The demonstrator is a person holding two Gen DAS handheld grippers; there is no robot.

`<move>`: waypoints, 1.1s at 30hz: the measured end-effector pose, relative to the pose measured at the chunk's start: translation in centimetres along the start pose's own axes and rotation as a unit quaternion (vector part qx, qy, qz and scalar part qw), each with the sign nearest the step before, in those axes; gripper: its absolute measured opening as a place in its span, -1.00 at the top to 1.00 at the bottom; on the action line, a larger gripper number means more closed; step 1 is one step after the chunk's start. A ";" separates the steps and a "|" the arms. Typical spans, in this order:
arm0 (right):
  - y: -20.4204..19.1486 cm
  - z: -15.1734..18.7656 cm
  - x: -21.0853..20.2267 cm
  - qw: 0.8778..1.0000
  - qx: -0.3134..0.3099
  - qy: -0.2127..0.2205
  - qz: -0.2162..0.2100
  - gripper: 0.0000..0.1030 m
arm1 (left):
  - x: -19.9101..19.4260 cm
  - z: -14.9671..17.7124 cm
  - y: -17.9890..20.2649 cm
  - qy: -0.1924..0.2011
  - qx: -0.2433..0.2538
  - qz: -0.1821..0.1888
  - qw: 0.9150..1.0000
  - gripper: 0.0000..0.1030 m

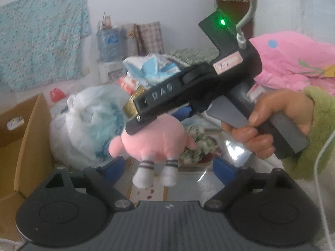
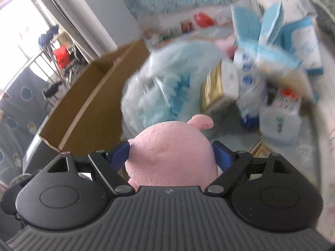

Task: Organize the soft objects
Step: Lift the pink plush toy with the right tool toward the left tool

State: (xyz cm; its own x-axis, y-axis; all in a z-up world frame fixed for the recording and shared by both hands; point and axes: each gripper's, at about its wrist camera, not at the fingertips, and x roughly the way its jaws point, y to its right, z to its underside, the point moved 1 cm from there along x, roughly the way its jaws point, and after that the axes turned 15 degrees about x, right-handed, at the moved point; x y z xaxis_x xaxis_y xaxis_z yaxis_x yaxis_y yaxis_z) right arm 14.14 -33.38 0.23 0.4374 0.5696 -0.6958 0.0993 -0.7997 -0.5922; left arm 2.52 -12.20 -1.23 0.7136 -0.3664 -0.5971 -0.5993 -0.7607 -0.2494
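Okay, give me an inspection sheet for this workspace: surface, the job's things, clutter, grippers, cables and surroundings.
Surface: glossy table top, mostly covered.
Job's things: pink plush toy with white socked feet, held off the table.
Clutter: clear plastic bag of light blue stuff, open cardboard box, blue and white packets.
Grippers: right gripper shut on the plush toy's round body; left gripper open, nothing between its fingers.
Cables: grey cable plugged into the right gripper's top; thin white cable at the right edge.
Surroundings: floral cloth on the wall, pink bedding, window.

matt pink plush toy (image 2: 171, 156)
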 end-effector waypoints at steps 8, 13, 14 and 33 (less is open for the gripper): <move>2.6 0.0 0.3 0.998 0.057 -0.001 -0.023 -0.67 | 2.2 0.5 -0.3 -0.026 -0.008 0.006 1.000 -0.78; 4.0 -0.5 -0.3 0.994 0.094 -0.011 -0.053 -0.67 | 3.5 0.2 -0.2 -0.030 0.002 0.001 1.000 -0.78; 4.2 -0.4 -0.2 0.992 0.103 -0.022 -0.064 -0.67 | 3.8 0.1 -0.2 -0.028 0.004 -0.001 1.000 -0.78; 4.3 -0.1 -0.1 0.961 0.187 -0.072 -0.192 -0.90 | 7.3 0.1 -0.4 -0.075 0.026 -0.046 0.996 -0.77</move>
State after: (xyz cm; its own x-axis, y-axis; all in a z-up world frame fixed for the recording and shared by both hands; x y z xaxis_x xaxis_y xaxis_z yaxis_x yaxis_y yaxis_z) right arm 14.60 -36.90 -2.16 0.3012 0.8506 -0.4309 -0.1121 -0.4172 -0.9019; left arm 7.97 -14.53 -5.56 0.7070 -0.2096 -0.6755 -0.5545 -0.7571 -0.3454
